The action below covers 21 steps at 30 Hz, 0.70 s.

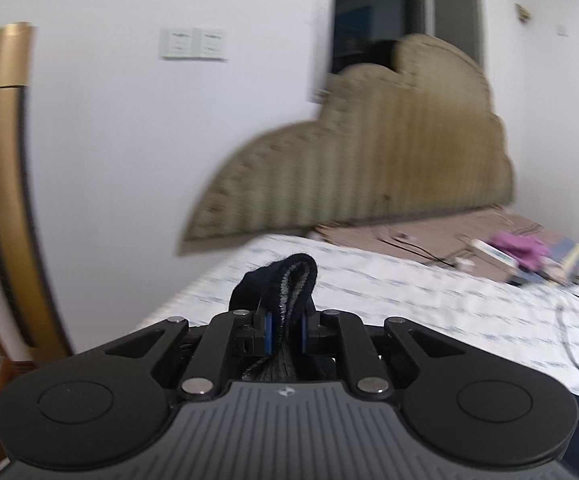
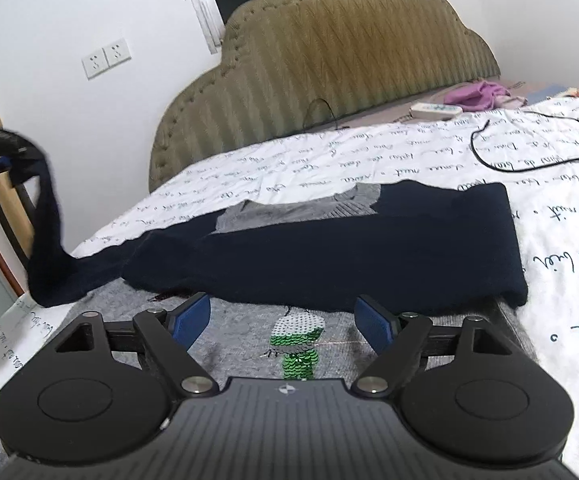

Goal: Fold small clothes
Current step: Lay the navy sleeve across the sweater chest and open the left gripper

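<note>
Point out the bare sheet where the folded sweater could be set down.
Bare sheet lies between the sweater and the headboard. Right of the sweater is free up to the black cable. Crowded: the far right corner, with a purple cloth.

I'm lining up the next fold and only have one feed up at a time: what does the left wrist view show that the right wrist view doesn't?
Only the left wrist view: the left tongs shut on a dark sleeve end, seen close up, and a tall gold appliance in full.

Only the right wrist view: the navy and grey sweater spread on the bed with its green sequin patch, and the right tongs open above it with nothing between them.

Both: the headboard, the script-print sheet, wall sockets, a purple cloth.
</note>
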Each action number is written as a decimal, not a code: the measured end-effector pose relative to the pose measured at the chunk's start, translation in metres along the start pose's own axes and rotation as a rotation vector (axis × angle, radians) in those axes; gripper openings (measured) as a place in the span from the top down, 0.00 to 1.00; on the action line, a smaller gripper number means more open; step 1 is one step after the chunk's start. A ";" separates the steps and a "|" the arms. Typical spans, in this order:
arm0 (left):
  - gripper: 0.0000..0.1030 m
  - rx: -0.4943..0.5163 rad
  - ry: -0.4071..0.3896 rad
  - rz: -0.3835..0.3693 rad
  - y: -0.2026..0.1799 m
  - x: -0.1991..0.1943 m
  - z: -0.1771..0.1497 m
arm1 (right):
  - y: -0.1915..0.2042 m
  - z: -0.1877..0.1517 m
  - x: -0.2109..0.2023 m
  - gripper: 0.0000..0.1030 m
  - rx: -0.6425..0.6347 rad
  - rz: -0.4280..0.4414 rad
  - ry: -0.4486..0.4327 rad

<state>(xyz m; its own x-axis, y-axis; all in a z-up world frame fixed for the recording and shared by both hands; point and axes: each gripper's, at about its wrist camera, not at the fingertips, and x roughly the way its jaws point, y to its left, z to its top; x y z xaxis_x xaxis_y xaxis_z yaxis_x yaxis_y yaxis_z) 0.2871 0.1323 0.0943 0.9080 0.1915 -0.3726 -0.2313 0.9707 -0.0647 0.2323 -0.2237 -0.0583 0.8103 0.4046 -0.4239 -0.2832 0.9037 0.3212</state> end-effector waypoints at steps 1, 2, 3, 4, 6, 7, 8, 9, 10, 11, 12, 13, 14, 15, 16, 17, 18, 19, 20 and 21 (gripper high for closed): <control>0.88 0.004 0.006 -0.019 -0.010 0.002 -0.002 | -0.001 -0.001 -0.001 0.19 -0.002 0.007 -0.008; 0.88 0.008 0.012 -0.036 -0.019 0.004 -0.004 | -0.001 -0.002 -0.003 0.19 -0.002 0.014 -0.018; 0.88 0.011 0.020 -0.056 -0.030 0.005 -0.006 | -0.002 -0.002 -0.004 0.19 0.000 0.019 -0.029; 0.88 0.012 0.029 -0.076 -0.039 0.007 -0.009 | -0.002 -0.003 -0.005 0.19 0.002 0.019 -0.040; 0.88 0.016 0.047 -0.119 -0.059 0.011 -0.013 | -0.005 -0.003 -0.007 0.19 0.011 0.018 -0.058; 0.88 0.022 0.055 -0.140 -0.071 0.011 -0.017 | -0.005 -0.003 -0.009 0.19 0.017 0.016 -0.067; 0.88 0.029 0.063 -0.162 -0.081 0.010 -0.020 | -0.007 -0.003 -0.011 0.19 0.022 0.013 -0.077; 0.88 0.036 0.069 -0.185 -0.093 0.010 -0.024 | -0.009 -0.003 -0.013 0.19 0.027 0.006 -0.092; 0.88 0.041 0.075 -0.205 -0.105 0.010 -0.027 | -0.010 -0.003 -0.015 0.19 0.030 -0.005 -0.109; 0.88 0.044 0.083 -0.227 -0.116 0.010 -0.030 | -0.011 -0.002 -0.018 0.19 0.030 -0.018 -0.127; 0.88 0.049 0.092 -0.249 -0.128 0.010 -0.034 | -0.012 -0.002 -0.020 0.19 0.028 -0.035 -0.144; 0.88 0.057 0.104 -0.268 -0.140 0.011 -0.039 | -0.013 -0.002 -0.023 0.19 0.026 -0.054 -0.162; 0.88 0.066 0.118 -0.286 -0.151 0.011 -0.045 | -0.014 -0.001 -0.025 0.18 0.025 -0.069 -0.178; 0.88 0.077 0.135 -0.304 -0.163 0.013 -0.052 | -0.015 -0.001 -0.027 0.17 0.024 -0.083 -0.193; 0.88 0.089 0.153 -0.319 -0.174 0.014 -0.059 | -0.017 -0.001 -0.029 0.16 0.026 -0.100 -0.206; 0.88 0.100 0.171 -0.332 -0.184 0.017 -0.066 | -0.018 -0.001 -0.030 0.16 0.027 -0.124 -0.217; 0.88 0.109 0.187 -0.342 -0.194 0.019 -0.073 | -0.021 0.000 -0.032 0.16 0.029 -0.146 -0.226; 0.88 0.117 0.205 -0.353 -0.202 0.023 -0.080 | -0.024 0.000 -0.033 0.16 0.037 -0.162 -0.231; 0.88 0.120 0.221 -0.361 -0.209 0.026 -0.085 | -0.028 0.001 -0.034 0.16 0.052 -0.177 -0.236; 0.88 0.117 0.240 -0.370 -0.216 0.028 -0.092 | -0.032 0.001 -0.034 0.15 0.068 -0.196 -0.238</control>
<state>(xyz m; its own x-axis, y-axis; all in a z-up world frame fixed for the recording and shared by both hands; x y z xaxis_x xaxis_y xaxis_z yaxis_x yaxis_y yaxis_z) 0.3304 -0.0853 0.0131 0.8124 -0.1969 -0.5488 0.1473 0.9800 -0.1336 0.2140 -0.2668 -0.0530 0.9456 0.1725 -0.2757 -0.0816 0.9464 0.3124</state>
